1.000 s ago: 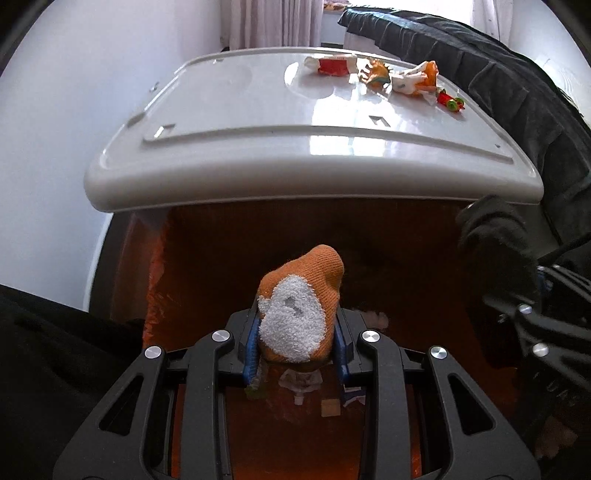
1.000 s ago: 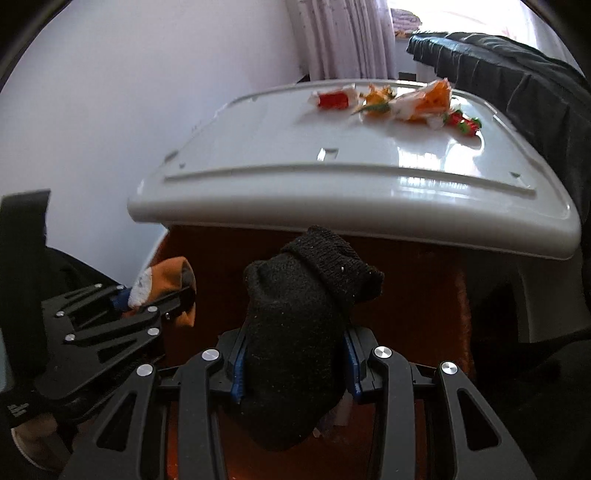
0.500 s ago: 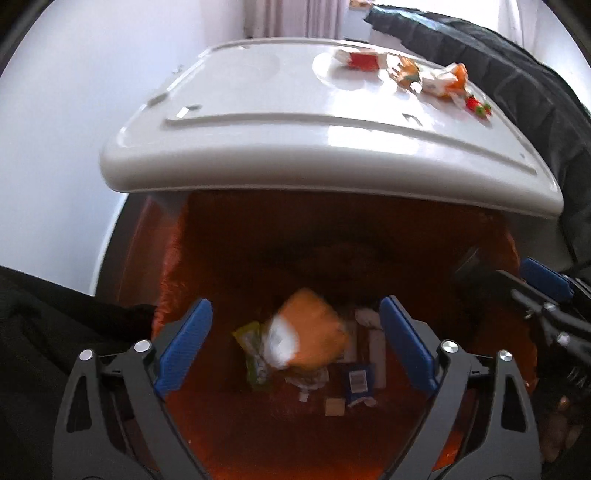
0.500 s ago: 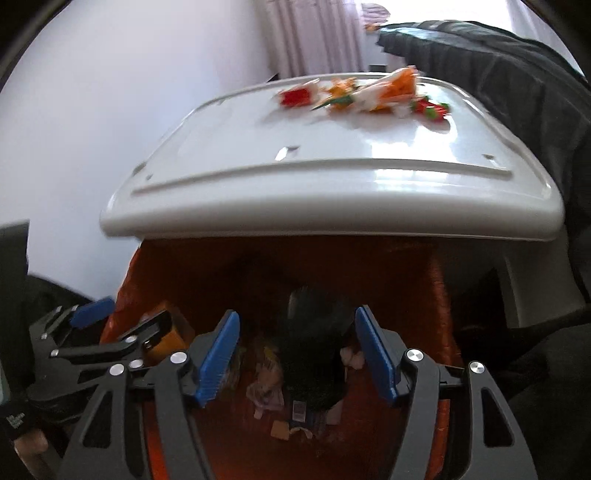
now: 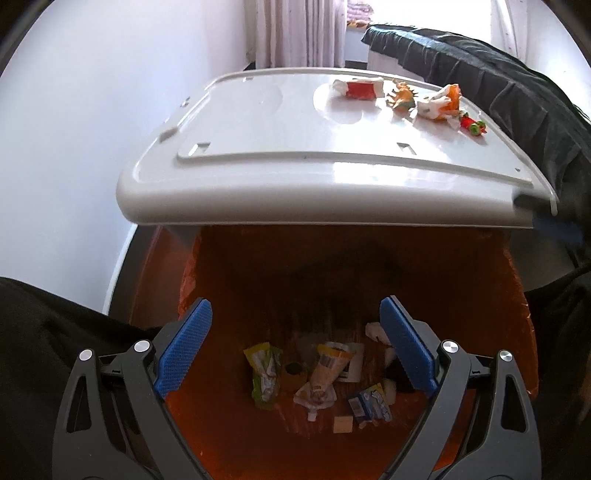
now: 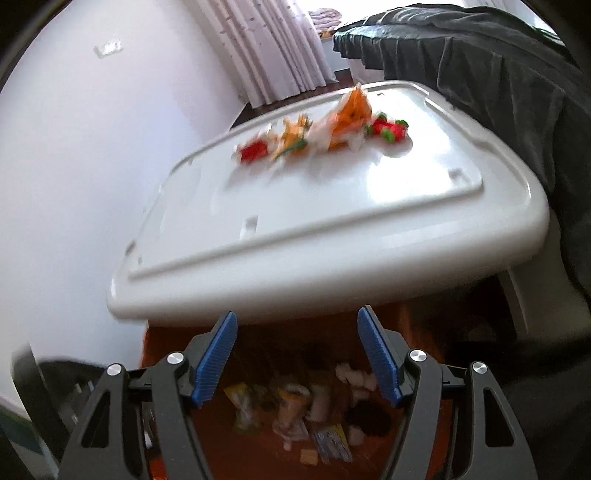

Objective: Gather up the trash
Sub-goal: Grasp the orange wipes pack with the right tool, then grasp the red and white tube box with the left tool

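Observation:
My left gripper [image 5: 295, 343] is open and empty over an orange-lined bin [image 5: 229, 266]. Wrappers and packets [image 5: 325, 376] lie on the bin's bottom, with a dark lump [image 5: 397, 373] at their right. My right gripper [image 6: 297, 356] is also open and empty over the same bin [image 6: 406, 443], where the litter [image 6: 295, 410] and a dark lump [image 6: 369, 415] show blurred. More trash lies on the white table top: a red-white wrapper [image 5: 360, 88], orange pieces [image 5: 441, 101] and a small red-green item [image 5: 472, 125]. It also shows in the right wrist view [image 6: 332, 125].
The white plastic table [image 5: 295, 147] overhangs the bin's far side. A white wall [image 5: 74, 129] is at the left and a curtain [image 5: 295, 33] behind. A black fabric-covered piece of furniture [image 5: 498, 92] runs along the right. Dark clothing [image 5: 44, 350] is at lower left.
Both grippers opened. The orange-white sock fell from the left one and the black sock from the right one into the bin. The right gripper has swung, and its view is blurred.

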### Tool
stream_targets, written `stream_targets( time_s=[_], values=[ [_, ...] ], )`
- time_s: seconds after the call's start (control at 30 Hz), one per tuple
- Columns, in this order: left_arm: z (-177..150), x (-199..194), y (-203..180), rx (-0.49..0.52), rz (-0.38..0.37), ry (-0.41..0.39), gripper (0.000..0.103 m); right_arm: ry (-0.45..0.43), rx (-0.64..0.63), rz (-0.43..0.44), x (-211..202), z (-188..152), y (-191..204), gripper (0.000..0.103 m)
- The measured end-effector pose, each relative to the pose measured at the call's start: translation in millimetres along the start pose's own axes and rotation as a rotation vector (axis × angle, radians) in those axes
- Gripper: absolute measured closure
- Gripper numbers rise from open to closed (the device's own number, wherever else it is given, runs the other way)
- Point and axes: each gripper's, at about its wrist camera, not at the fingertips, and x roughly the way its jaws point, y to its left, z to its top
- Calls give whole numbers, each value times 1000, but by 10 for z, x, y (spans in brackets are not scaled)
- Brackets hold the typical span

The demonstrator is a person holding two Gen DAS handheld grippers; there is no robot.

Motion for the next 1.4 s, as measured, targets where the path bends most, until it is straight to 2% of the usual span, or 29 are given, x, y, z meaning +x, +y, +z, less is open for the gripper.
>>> stream_targets(
  time_s=[0.2, 0.33, 0.43, 0.63, 0.87, 0.97, 1.0, 1.03, 1.13, 1.23, 1.33, 1.4],
  values=[
    [-13, -84, -123, 64, 8, -43, 13, -13, 44, -13, 189, 945, -186, 36],
    [-26, -123, -196, 101, 24, -74, 13, -3, 136, 29, 477, 1551, -331, 35],
    [-52, -136, -220, 124, 40, -89, 13, -7, 162, -4, 694, 1917, -382, 30],
    [-48, -81, -169, 107, 46, -66, 13, 78, 178, -116, 1246, 2453, -506, 30],
    [-48, 1, -83, 65, 39, -28, 13, 205, 101, -211, 1790, 2608, -446, 30],
    [-58, 18, -75, 62, 41, -19, 13, 218, 47, -261, 1957, 2557, -376, 32],
    [-60, 20, -76, 62, 43, -16, 13, 196, 2, -296, 1969, 2533, -313, 49],
    [-60, 23, -69, 60, 46, -14, 13, 173, -41, -324, 1972, 2493, -238, 59],
    [-58, 0, -41, 48, 45, -18, 13, 143, -50, -291, 1899, 2441, -166, 76],
    [-62, -21, -37, 48, 44, -23, 13, 78, -38, -214, 1623, 2502, -100, 77],
    [-61, -62, -49, 52, 39, -39, 13, -7, -10, -46, 1131, 2562, -34, 77],
    [-61, -79, -62, 54, 29, -44, 13, -48, -121, -106, 909, 2559, 130, 77]
  ],
)
